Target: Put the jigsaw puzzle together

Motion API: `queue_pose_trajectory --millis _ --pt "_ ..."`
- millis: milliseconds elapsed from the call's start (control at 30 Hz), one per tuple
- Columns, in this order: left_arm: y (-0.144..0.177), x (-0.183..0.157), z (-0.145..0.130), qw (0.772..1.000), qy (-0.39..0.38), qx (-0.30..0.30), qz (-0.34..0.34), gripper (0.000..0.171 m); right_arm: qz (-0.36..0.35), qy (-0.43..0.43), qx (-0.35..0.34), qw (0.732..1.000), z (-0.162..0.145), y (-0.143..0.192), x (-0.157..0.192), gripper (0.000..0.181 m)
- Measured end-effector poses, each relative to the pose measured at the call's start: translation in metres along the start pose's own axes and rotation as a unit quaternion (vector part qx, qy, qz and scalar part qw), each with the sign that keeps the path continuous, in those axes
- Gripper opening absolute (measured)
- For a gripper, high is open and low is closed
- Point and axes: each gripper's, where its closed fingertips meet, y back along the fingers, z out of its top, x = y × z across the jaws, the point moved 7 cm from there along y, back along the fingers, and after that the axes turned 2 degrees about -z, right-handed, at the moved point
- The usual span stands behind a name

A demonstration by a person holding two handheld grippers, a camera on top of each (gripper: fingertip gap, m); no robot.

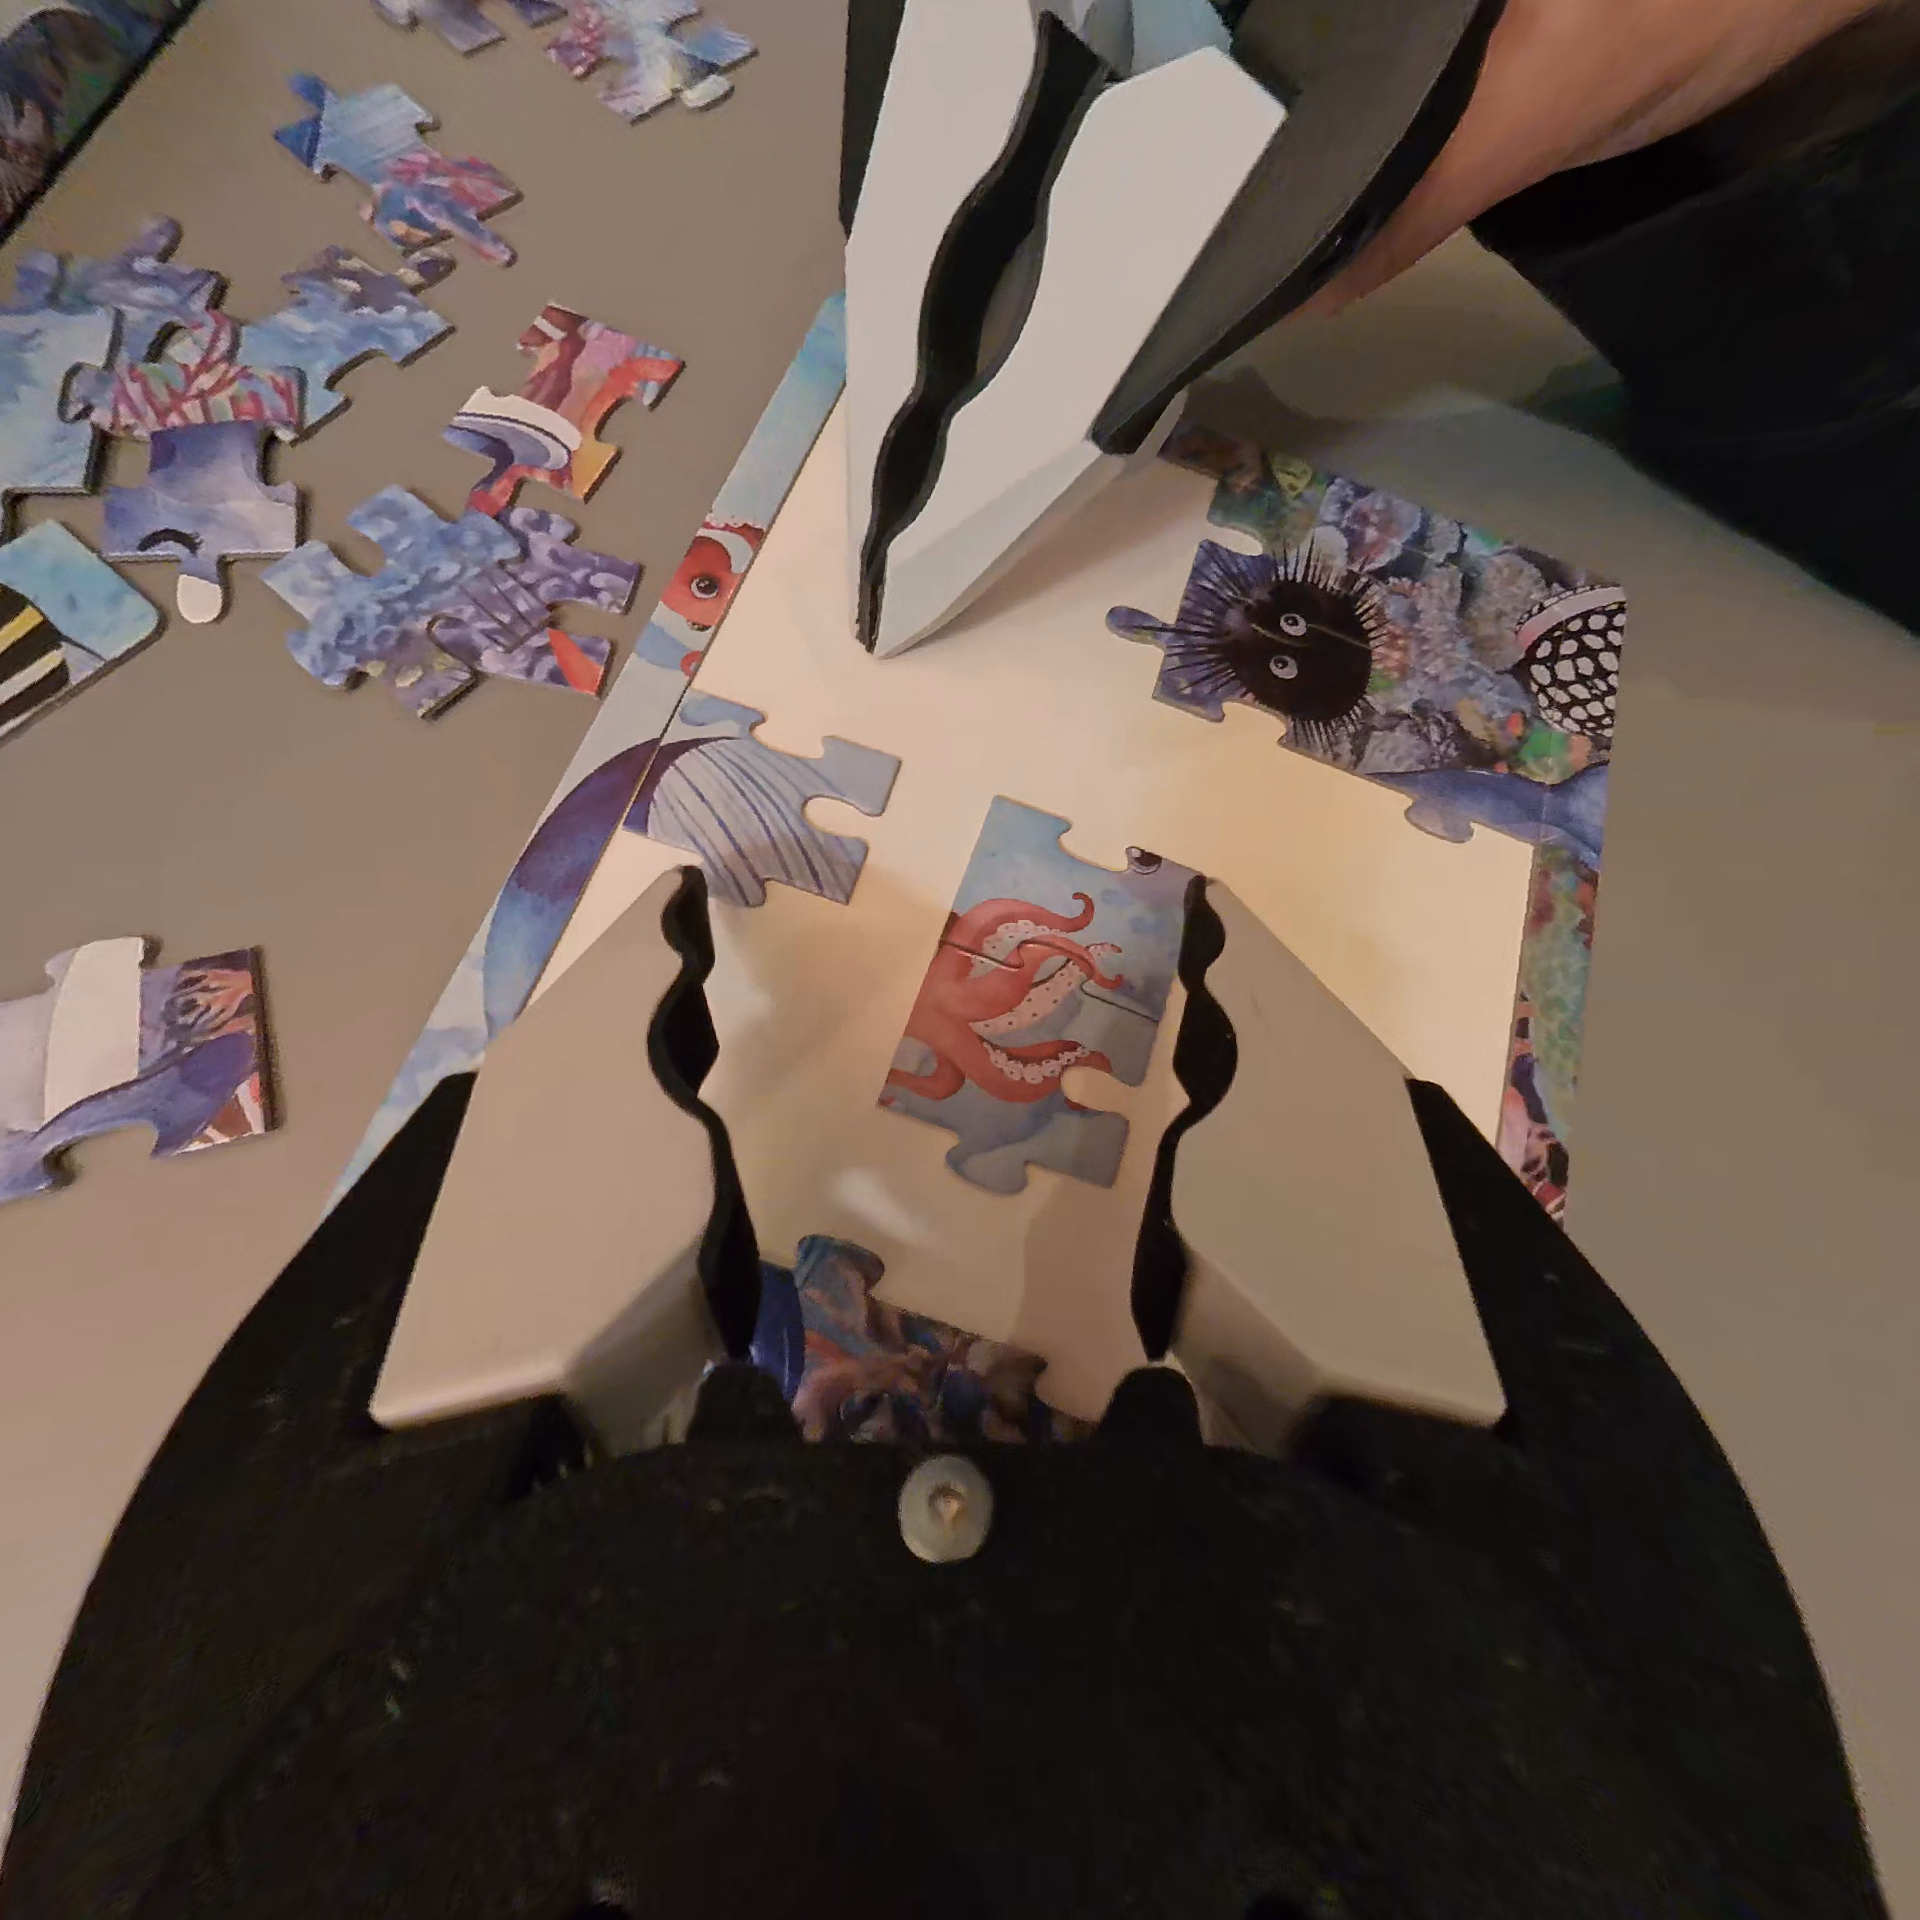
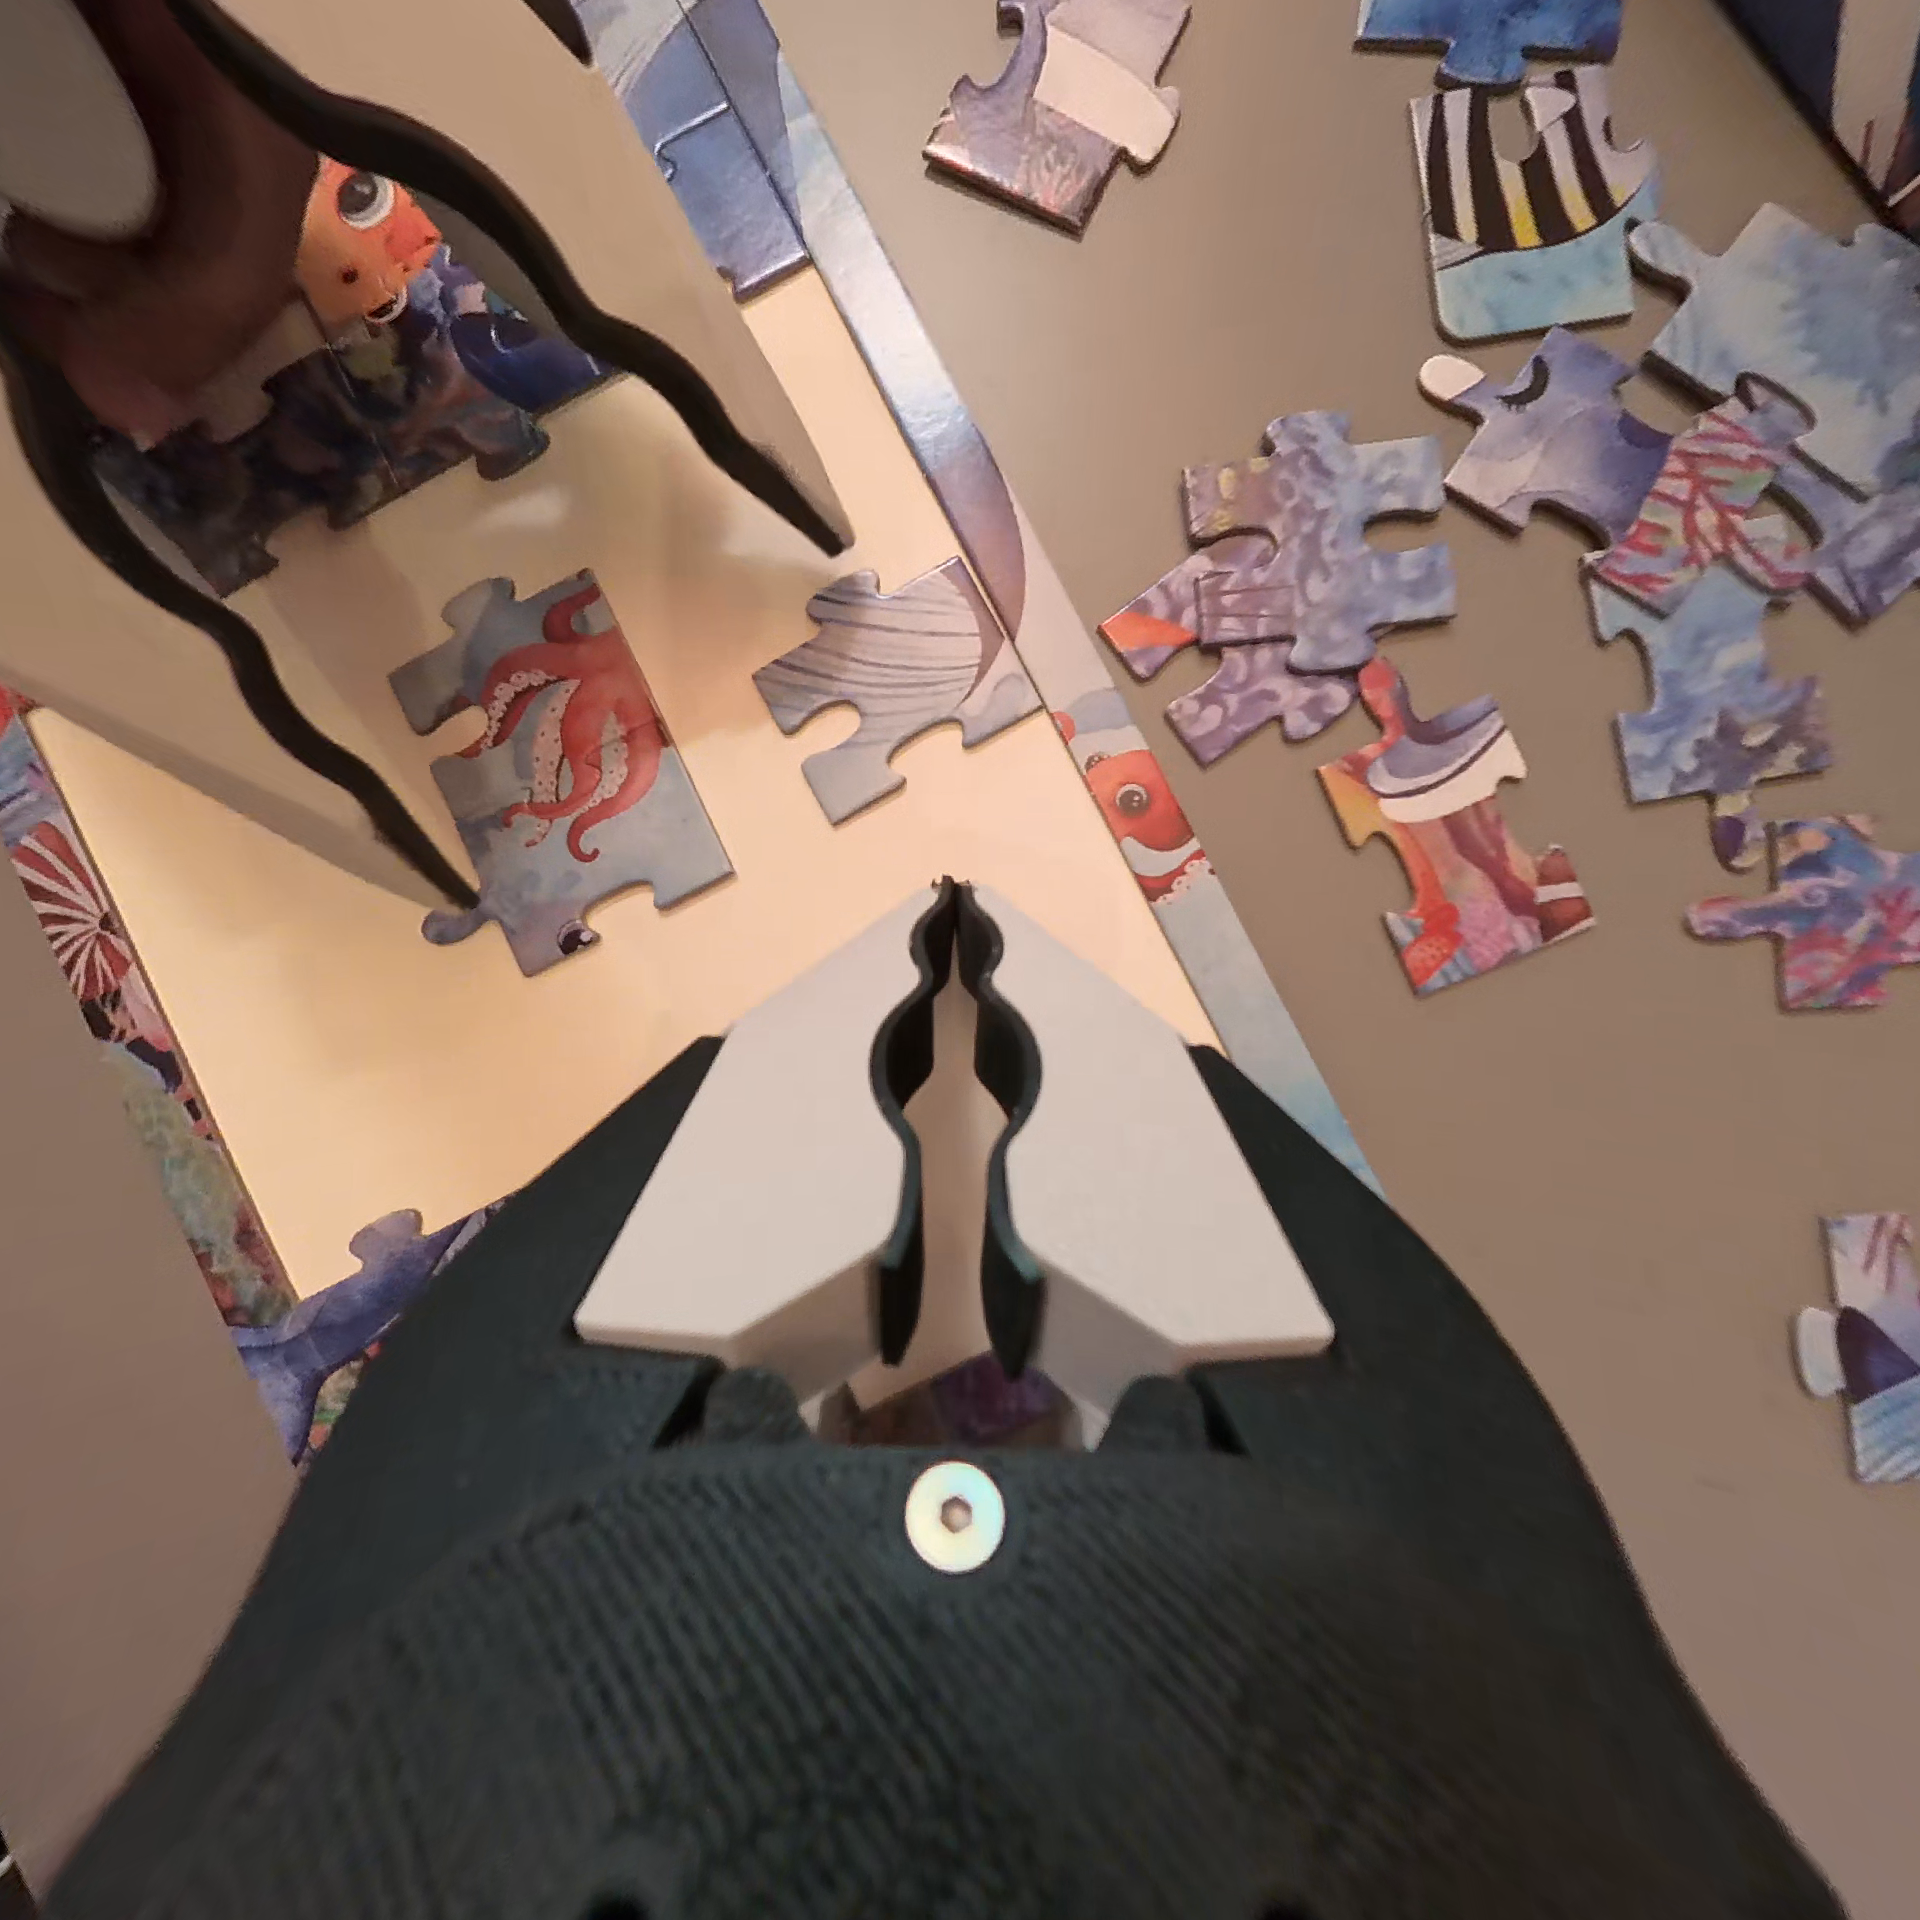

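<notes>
Puzzle tray (image 1: 1143, 758) holds octopus piece (image 1: 1023, 997) between left gripper's (image 1: 940, 883) spread jaws. Right gripper (image 2: 958, 885) clenched, empty, above tray.

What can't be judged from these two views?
- Left wrist view: the coral piece near the board's edge is half hidden by the left gripper.
- Right wrist view: the purple patch behind the right gripper's shut jaws is unidentifiable.
</notes>
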Motion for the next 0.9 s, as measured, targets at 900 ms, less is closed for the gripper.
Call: queue_pose_trajectory --millis 900 --pt "-0.005 -0.002 -0.004 1.0 0.001 0.026 0.016 0.09 0.029 0.038 -0.028 0.998 0.01 -0.002 0.015 0.024"
